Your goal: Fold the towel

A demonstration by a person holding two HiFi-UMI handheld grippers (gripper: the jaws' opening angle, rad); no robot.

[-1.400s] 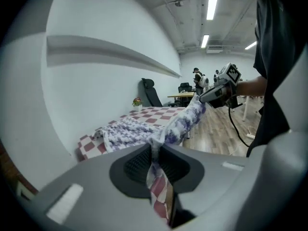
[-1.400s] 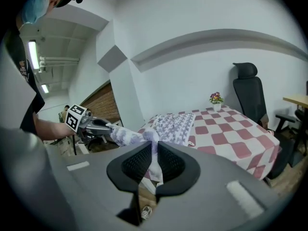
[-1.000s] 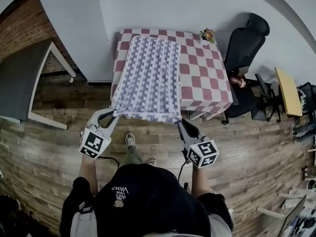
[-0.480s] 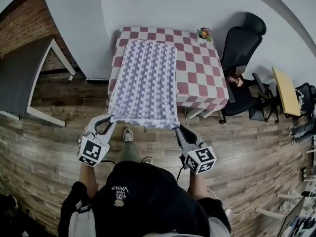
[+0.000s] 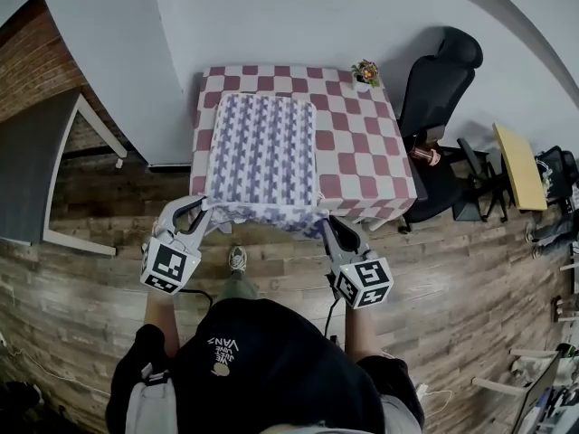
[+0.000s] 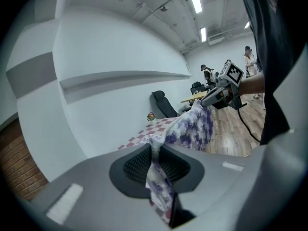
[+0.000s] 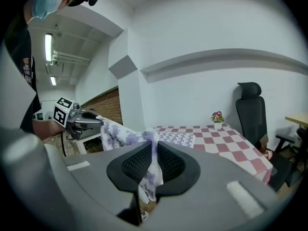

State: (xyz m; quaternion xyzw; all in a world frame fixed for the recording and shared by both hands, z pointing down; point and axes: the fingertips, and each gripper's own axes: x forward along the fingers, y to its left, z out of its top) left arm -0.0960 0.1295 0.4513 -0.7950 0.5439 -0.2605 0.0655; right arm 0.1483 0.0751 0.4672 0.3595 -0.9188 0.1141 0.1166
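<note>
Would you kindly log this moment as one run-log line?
left gripper: shut on towel, near-left corner | right gripper: shut on near-right corner | near edge raised, rest flat on table | fold not yet made

The surface (image 5: 362,152) is covered in red-and-white checks, with a little potted flower (image 5: 365,69) on its far right corner. A black office chair (image 5: 443,80) sits just beside it on the right, with a yellow board (image 5: 512,165) further over. There's a wood-plank floor (image 5: 452,278), a brick wall (image 5: 36,61) on the left and a white wall (image 5: 271,16) behind.
</note>
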